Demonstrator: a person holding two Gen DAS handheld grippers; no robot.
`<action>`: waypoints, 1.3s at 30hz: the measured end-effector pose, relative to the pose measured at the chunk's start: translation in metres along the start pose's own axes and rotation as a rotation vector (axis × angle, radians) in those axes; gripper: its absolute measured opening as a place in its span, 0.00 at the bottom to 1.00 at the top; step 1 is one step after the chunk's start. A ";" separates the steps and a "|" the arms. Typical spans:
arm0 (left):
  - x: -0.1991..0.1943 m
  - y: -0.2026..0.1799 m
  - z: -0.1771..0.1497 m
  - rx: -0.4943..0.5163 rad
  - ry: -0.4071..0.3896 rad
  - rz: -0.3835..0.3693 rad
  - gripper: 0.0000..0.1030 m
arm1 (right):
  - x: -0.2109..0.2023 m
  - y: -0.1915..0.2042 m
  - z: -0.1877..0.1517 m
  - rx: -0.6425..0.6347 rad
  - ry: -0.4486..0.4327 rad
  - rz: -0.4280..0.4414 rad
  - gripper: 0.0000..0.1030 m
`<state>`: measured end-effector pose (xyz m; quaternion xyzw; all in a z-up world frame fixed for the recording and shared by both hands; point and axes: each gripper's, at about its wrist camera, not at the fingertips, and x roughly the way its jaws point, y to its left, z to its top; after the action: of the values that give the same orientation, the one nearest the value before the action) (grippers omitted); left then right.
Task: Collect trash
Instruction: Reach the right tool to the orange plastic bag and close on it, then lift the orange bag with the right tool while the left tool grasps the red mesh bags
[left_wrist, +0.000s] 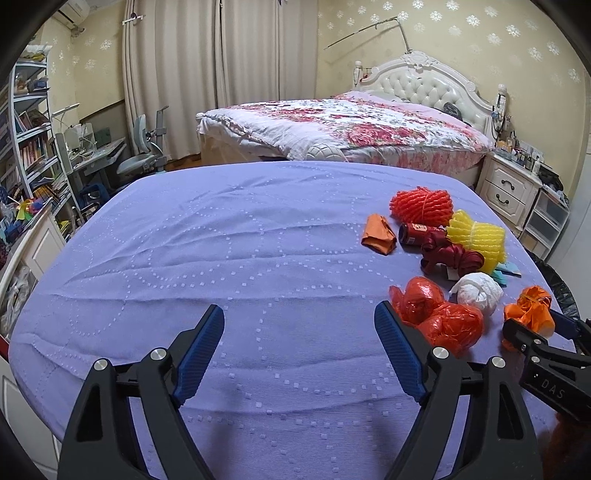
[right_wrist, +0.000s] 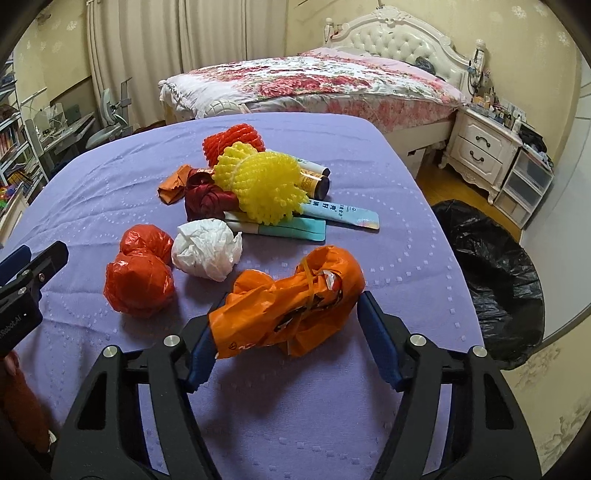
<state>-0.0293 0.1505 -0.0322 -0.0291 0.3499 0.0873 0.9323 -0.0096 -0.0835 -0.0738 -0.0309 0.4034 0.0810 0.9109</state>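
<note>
A crumpled orange plastic bag (right_wrist: 291, 306) tied with a rubber band lies on the purple bed cover (right_wrist: 332, 406). It sits between the blue pads of my right gripper (right_wrist: 288, 310), which touch both of its sides. Seen from the left wrist, the same orange plastic bag (left_wrist: 532, 308) fills the right gripper (left_wrist: 543, 328). My left gripper (left_wrist: 299, 310) stands open over bare cover, with nothing between its pads. Just right of it lies a red plastic bag (left_wrist: 439, 314), and a white crumpled bag (left_wrist: 476, 291) rests beyond that.
More trash is heaped behind: a yellow foam net (right_wrist: 262, 184), a red foam net (right_wrist: 232, 142), a dark red ribbon (right_wrist: 207, 199), orange paper (left_wrist: 378, 236), teal packets (right_wrist: 295, 230). A bin lined with a black bag (right_wrist: 491, 273) stands off the bed's right edge.
</note>
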 end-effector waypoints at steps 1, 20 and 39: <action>0.000 -0.002 0.000 0.004 0.001 -0.002 0.79 | -0.001 -0.001 0.000 0.000 -0.004 0.004 0.65; -0.008 -0.047 -0.001 0.063 -0.001 -0.059 0.80 | -0.010 -0.025 -0.005 0.015 -0.032 0.021 0.36; -0.007 -0.076 0.002 0.093 -0.012 -0.124 0.82 | -0.018 -0.039 -0.005 0.014 -0.062 -0.015 0.35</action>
<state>-0.0190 0.0753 -0.0270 -0.0069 0.3457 0.0134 0.9382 -0.0183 -0.1243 -0.0638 -0.0248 0.3751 0.0724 0.9238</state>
